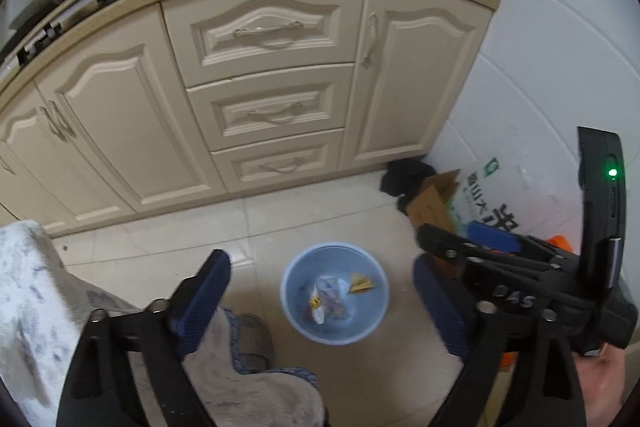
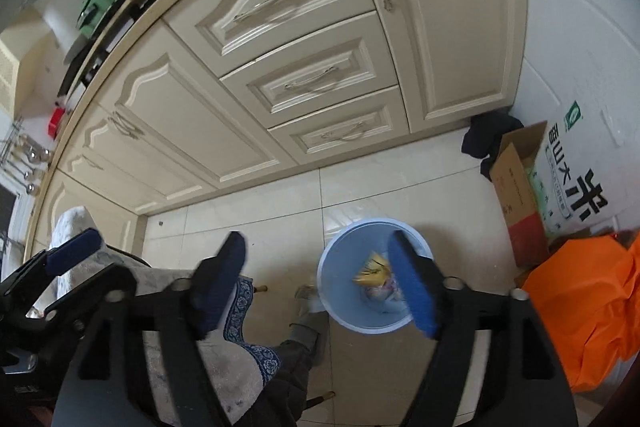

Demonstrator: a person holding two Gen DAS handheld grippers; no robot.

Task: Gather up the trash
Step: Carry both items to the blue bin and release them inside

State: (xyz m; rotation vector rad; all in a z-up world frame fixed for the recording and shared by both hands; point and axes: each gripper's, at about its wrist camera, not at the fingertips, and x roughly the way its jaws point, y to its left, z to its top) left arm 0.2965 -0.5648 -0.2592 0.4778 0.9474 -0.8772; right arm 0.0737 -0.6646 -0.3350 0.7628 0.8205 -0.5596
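Note:
A light blue plastic bin (image 1: 334, 293) stands on the tiled floor in front of the cream cabinets. It holds crumpled white wrappers (image 1: 330, 301) and a yellow wrapper (image 1: 361, 283). My left gripper (image 1: 320, 287) is open and empty, high above the bin. My right gripper (image 2: 320, 279) is open and empty too, its right finger over the bin (image 2: 344, 311) in the right wrist view. The yellow wrapper (image 2: 372, 273) lies inside it. The right gripper's body (image 1: 520, 279) shows at the right of the left wrist view.
Cream cabinets (image 1: 260, 87) with drawers stand behind the bin. A cardboard box (image 2: 518, 187), a rice sack (image 2: 576, 179), a dark cloth (image 2: 486, 137) and an orange bag (image 2: 588, 311) sit at the right wall. A person's robe and slippered foot (image 1: 252, 339) are left of the bin.

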